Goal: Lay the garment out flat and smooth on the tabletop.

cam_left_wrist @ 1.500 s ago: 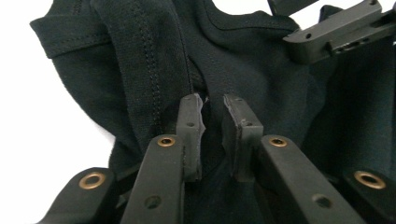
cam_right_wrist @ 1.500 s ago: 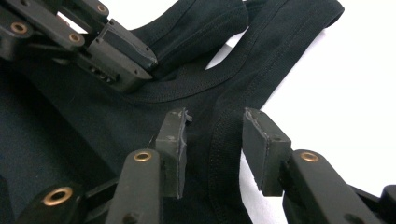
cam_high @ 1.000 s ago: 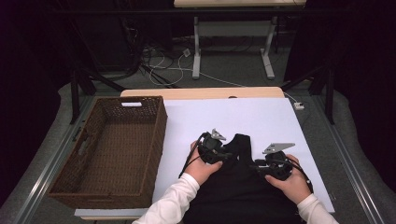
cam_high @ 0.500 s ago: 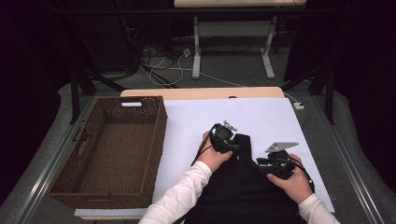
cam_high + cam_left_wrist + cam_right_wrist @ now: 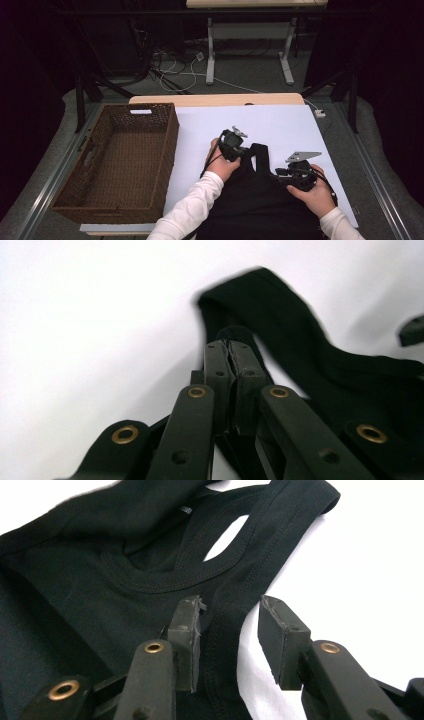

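A black tank top (image 5: 255, 200) lies on the white table sheet (image 5: 280, 120) in front of the person. My left gripper (image 5: 244, 150) is at its upper left strap (image 5: 260, 152). In the left gripper view the jaws (image 5: 230, 347) have just been closing and now meet, with the strap's black fabric (image 5: 280, 305) pinched at their tips. My right gripper (image 5: 278, 175) rests at the garment's right side. Its jaws (image 5: 230, 615) stand apart with the armhole edge of the tank top (image 5: 75, 580) lying between them, and the pads are not pressing on it.
A brown wicker basket (image 5: 165, 165) stands empty at the table's left. The white sheet runs bare beyond the garment to the wooden back edge (image 5: 215, 99). Past it are table legs and cables on the floor.
My left gripper has moved a little up the table to the strap, and its jaws have closed on the fabric. The right gripper has stayed where it was.
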A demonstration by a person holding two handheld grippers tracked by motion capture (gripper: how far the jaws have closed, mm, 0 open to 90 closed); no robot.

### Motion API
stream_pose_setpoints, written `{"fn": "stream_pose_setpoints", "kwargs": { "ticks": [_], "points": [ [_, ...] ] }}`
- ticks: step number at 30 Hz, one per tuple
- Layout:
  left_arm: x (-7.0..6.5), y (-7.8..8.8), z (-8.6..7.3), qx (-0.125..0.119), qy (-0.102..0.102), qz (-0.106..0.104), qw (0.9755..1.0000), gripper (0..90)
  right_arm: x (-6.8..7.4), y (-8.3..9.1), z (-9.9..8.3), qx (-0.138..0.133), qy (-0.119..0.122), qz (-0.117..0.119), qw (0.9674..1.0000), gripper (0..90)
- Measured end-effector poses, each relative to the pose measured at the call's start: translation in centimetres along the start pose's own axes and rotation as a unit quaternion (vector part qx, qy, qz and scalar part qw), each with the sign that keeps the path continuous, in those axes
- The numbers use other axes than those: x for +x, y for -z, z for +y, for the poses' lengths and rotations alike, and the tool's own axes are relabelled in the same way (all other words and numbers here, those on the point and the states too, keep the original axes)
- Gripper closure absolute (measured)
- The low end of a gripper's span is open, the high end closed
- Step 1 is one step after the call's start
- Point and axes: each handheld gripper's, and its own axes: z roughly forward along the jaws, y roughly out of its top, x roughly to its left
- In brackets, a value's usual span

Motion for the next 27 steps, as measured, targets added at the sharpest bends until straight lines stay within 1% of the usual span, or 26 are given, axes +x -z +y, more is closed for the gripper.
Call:
{"fn": "stream_pose_setpoints", "kwargs": {
  "ticks": [1, 2, 4, 5, 6, 7, 8, 9, 10, 11, 12, 13, 14, 15, 17, 18, 19, 21, 22, 23, 27],
  "points": [
    [0.5, 0.4, 0.0, -0.005, 0.004, 0.010, 0.9999, 87.8, 0.1, 0.0, 0.0, 0.003, -0.003, -0.004, 1.0000, 61.3],
    [1.0, 0.8, 0.0, -0.008, 0.010, 0.018, 0.9998, 87.8, 0.0, -0.1, 0.1, 0.001, 0.001, -0.003, 1.0000, 61.4],
    [2.1, 1.6, -0.1, -0.014, 0.020, 0.038, 0.9990, 87.9, 0.0, -0.2, 0.2, 0.003, -0.002, -0.004, 1.0000, 61.6],
    [2.7, 1.9, -0.2, -0.015, 0.027, 0.044, 0.9986, 87.9, -0.1, -0.2, 0.3, 0.002, 0.000, -0.004, 1.0000, 61.7],
    [3.2, 2.1, -0.3, -0.017, 0.039, 0.049, 0.9979, 87.9, -0.2, -0.3, 0.4, -0.002, 0.002, -0.004, 1.0000, 61.8],
    [3.8, 2.3, -0.5, -0.016, 0.044, 0.057, 0.9973, 87.9, -0.2, -0.3, 0.5, -0.003, -0.003, -0.002, 1.0000, 61.9],
    [4.3, 2.4, -0.7, -0.014, 0.051, 0.061, 0.9967, 87.8, -0.3, -0.2, 0.6, -0.004, -0.004, -0.006, 1.0000, 61.9],
    [4.7, 2.4, -1.0, -0.015, 0.059, 0.067, 0.9959, 87.8, -0.5, -0.2, 0.8, -0.007, 0.001, -0.006, 1.0000, 62.1],
    [5.3, 2.3, -1.4, -0.007, 0.065, 0.068, 0.9955, 87.8, -0.5, -0.1, 0.9, -0.007, 0.001, -0.008, 0.9999, 62.3],
    [5.4, 2.2, -1.6, -0.006, 0.074, 0.073, 0.9946, 87.8, -0.6, -0.1, 1.2, -0.009, 0.001, -0.006, 0.9999, 62.3],
    [5.8, 2.1, -1.9, 0.000, 0.073, 0.076, 0.9944, 87.8, -0.6, -0.2, 1.3, -0.010, -0.006, -0.006, 0.9999, 62.4],
    [6.0, 1.9, -2.2, -0.002, 0.078, 0.078, 0.9939, 87.8, -0.8, -0.2, 1.5, -0.010, -0.003, -0.007, 0.9999, 62.7],
    [6.3, 1.8, -2.5, -0.003, 0.086, 0.073, 0.9936, 87.8, -0.9, -0.3, 1.8, -0.013, -0.004, -0.006, 0.9999, 63.1],
    [6.4, 1.8, -2.7, -0.005, 0.086, 0.068, 0.9939, 87.8, -1.0, -0.4, 2.3, -0.013, -0.001, -0.011, 0.9999, 63.8],
    [6.4, 1.8, -2.9, -0.007, 0.084, 0.067, 0.9942, 87.8, -0.9, -0.8, 2.9, -0.013, -0.002, -0.012, 0.9998, 66.2],
    [6.4, 1.8, -3.0, -0.011, 0.086, 0.067, 0.9940, 87.8, -0.9, -1.0, 3.3, -0.013, -0.001, -0.011, 0.9999, 68.7],
    [6.4, 1.8, -3.0, -0.010, 0.084, 0.065, 0.9943, 87.7, -0.8, -1.3, 3.7, -0.012, -0.010, -0.009, 0.9998, 71.1],
    [6.3, 1.9, -3.0, -0.011, 0.082, 0.064, 0.9945, 87.7, -0.9, -1.9, 4.3, -0.012, -0.009, -0.004, 0.9999, 74.0],
    [6.3, 1.9, -3.0, -0.013, 0.082, 0.064, 0.9945, 87.7, -1.0, -2.2, 4.6, -0.006, -0.014, -0.005, 0.9999, 74.7],
    [6.3, 2.0, -3.0, -0.014, 0.084, 0.058, 0.9947, 87.7, -1.0, -2.6, 4.8, -0.002, -0.019, -0.002, 0.9998, 74.7],
    [6.1, 2.0, -2.9, -0.014, 0.081, 0.055, 0.9951, 87.7, -1.0, -4.1, 5.6, 0.016, -0.019, 0.000, 0.9997, 72.7]
  ]
}}
